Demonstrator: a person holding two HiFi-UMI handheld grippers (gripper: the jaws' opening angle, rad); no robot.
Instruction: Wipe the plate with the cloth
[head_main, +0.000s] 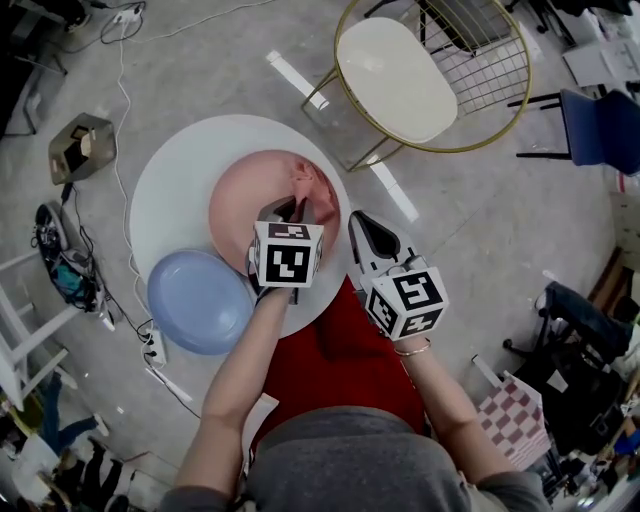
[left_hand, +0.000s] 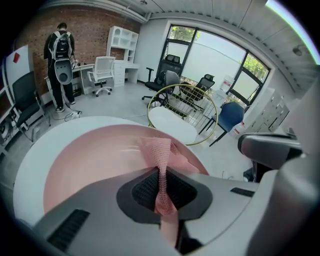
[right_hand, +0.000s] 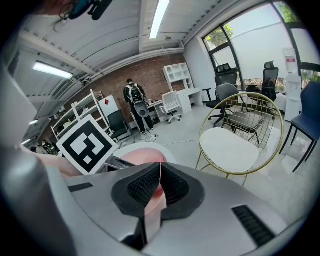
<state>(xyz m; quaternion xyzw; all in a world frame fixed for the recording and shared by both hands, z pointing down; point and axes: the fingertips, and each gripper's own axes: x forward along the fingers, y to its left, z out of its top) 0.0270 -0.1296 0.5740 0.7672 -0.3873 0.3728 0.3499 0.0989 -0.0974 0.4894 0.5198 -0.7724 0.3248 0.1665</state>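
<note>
The cloth (left_hand: 159, 150) is a coarse, open-weave pink fabric, rough against the plate (left_hand: 85, 165), which is smooth with a soft sheen; the table (head_main: 170, 180) under the plate is smooth matt white, and the blue dish (head_main: 198, 300) beside the plate has a satin finish. Both the left gripper (left_hand: 160, 170) and right gripper (right_hand: 160, 165) are matt grey plastic with black ribbed pads (left_hand: 144, 189). Beyond the plate, the chair (head_main: 395, 75) has a shiny gold metal wire frame and a smooth pale seat, on a polished grey concrete floor (head_main: 480, 210).

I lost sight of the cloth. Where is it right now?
Head view centre: the cloth is pinched in the left tool, draped on the pink plate on the white table.
</note>
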